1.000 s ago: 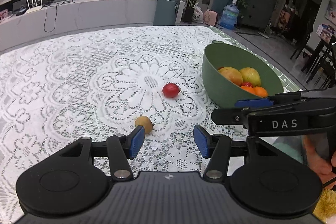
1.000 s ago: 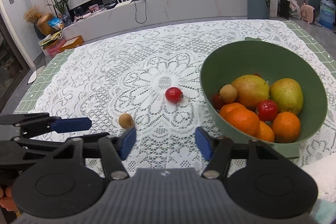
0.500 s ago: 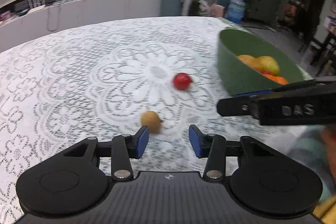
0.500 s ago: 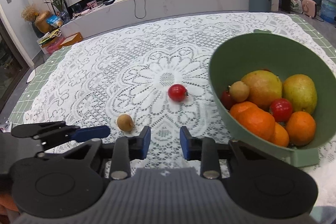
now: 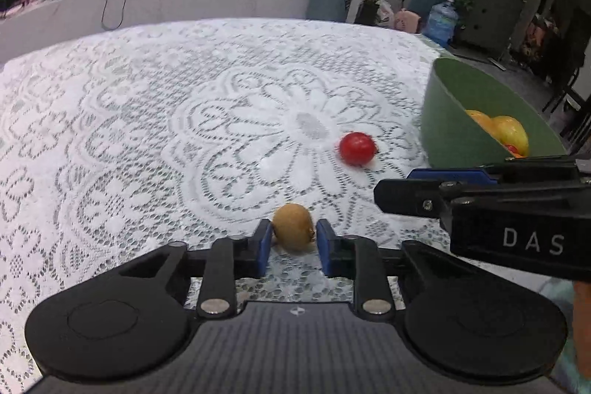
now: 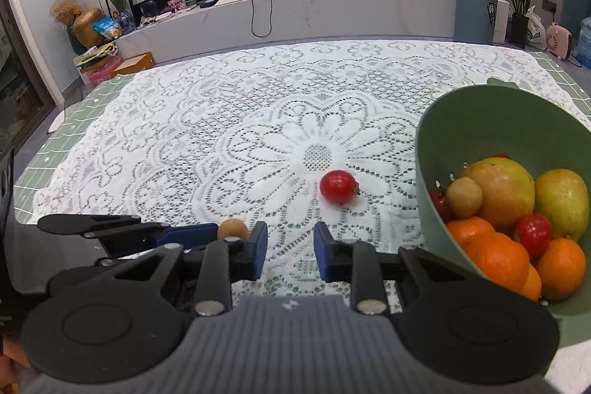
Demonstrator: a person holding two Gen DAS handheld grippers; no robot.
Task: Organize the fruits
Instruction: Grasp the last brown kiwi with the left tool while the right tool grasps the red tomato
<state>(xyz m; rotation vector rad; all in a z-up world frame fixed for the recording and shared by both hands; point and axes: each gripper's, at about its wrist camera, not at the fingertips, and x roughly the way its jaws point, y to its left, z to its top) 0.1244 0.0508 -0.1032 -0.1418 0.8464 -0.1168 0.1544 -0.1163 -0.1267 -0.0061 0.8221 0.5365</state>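
The left tongs (image 5: pixel 293 242) are clamped on the small round brown fruit (image 5: pixel 293 227), which sits on the white lace tablecloth (image 5: pixel 147 135) covering the desk; the right tongs (image 6: pixel 290 255) stand pressed together on nothing. The grip looks shallow, near the blue pad tips, so the smooth fruit could squirt out and roll on lifting. The small red tomato (image 6: pixel 338 186) lies farther off, left of the green plastic bowl (image 6: pixel 480 120) of oranges and mangoes. The right tongs crowd the path to the bowl; the far cloth is open.
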